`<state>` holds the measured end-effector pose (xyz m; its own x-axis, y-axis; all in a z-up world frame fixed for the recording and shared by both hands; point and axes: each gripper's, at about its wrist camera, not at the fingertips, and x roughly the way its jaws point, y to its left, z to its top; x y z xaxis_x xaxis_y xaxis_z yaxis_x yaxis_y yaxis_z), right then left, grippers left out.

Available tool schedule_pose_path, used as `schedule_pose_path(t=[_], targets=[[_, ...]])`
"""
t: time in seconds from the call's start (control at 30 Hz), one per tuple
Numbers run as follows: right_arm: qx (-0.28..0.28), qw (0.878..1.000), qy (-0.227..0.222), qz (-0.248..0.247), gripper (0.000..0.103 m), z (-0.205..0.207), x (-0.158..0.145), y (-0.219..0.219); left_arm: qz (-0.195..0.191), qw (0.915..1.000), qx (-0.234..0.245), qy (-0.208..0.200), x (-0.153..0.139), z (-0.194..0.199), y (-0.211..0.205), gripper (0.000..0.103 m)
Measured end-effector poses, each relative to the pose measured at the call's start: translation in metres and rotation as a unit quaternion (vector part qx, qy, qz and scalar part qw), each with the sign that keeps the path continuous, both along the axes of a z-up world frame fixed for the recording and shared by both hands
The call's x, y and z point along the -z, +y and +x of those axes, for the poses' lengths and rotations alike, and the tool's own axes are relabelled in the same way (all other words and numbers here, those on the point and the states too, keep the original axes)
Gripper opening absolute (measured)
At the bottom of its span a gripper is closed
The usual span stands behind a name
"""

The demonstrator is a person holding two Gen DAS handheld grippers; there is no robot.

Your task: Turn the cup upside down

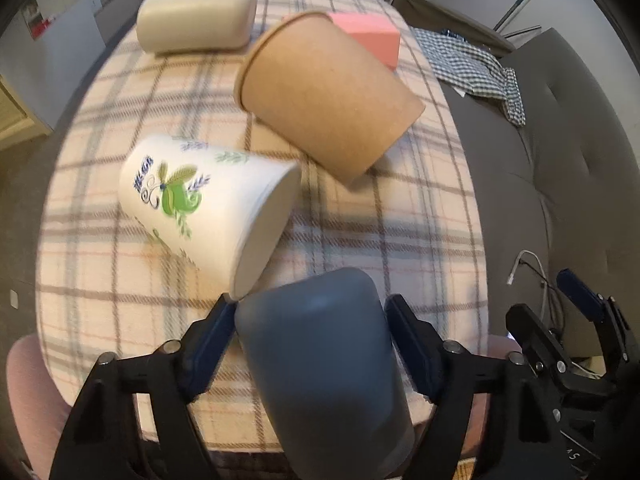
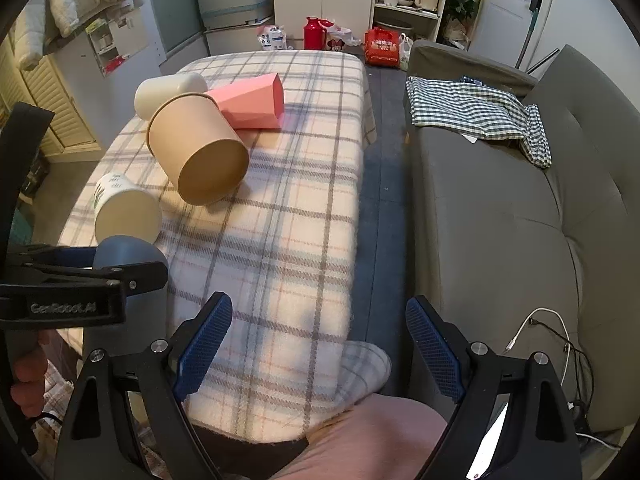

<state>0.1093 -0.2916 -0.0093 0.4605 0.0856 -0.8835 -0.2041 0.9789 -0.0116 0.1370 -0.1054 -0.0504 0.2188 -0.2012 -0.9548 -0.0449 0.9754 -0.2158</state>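
Observation:
A blue-grey cup (image 1: 320, 364) stands bottom-up at the near edge of the plaid table (image 1: 380, 240). My left gripper (image 1: 310, 316) has a finger on each side of it; a gap shows at the right finger, and the view is blurred. The cup also shows in the right wrist view (image 2: 128, 256), with the left gripper (image 2: 76, 280) around it. My right gripper (image 2: 320, 336) is open and empty, off the table's near right corner above a knee.
A white floral paper cup (image 1: 200, 208), a brown paper cup (image 1: 328, 100), a cream cup (image 1: 196, 16) and a pink box (image 1: 376, 36) lie on their sides on the table. A grey sofa (image 2: 500, 220) with a checked cloth (image 2: 476, 108) stands to the right.

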Motion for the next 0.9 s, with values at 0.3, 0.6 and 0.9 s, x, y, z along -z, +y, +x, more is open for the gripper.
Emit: schedule_pose_path(t=[0.3, 0.6, 0.9], targets=[[0.0, 1.0, -0.017, -0.005, 0.089, -0.005, -0.013, 0.004, -0.008, 0.9997, 0.003, -0.022, -0.025, -0.008, 0.005, 0.076], [0.01, 0.999, -0.031, 0.0, 0.089, -0.017, -0.022, 0.001, 0.027, 0.9931, 0.03, -0.11, -0.057, -0.014, -0.004, 0.076], [0.037, 0.999, -0.032, 0.006, 0.089, -0.022, -0.013, -0.011, 0.083, 0.9657, 0.102, -0.224, -0.06, -0.011, -0.038, 0.075]])
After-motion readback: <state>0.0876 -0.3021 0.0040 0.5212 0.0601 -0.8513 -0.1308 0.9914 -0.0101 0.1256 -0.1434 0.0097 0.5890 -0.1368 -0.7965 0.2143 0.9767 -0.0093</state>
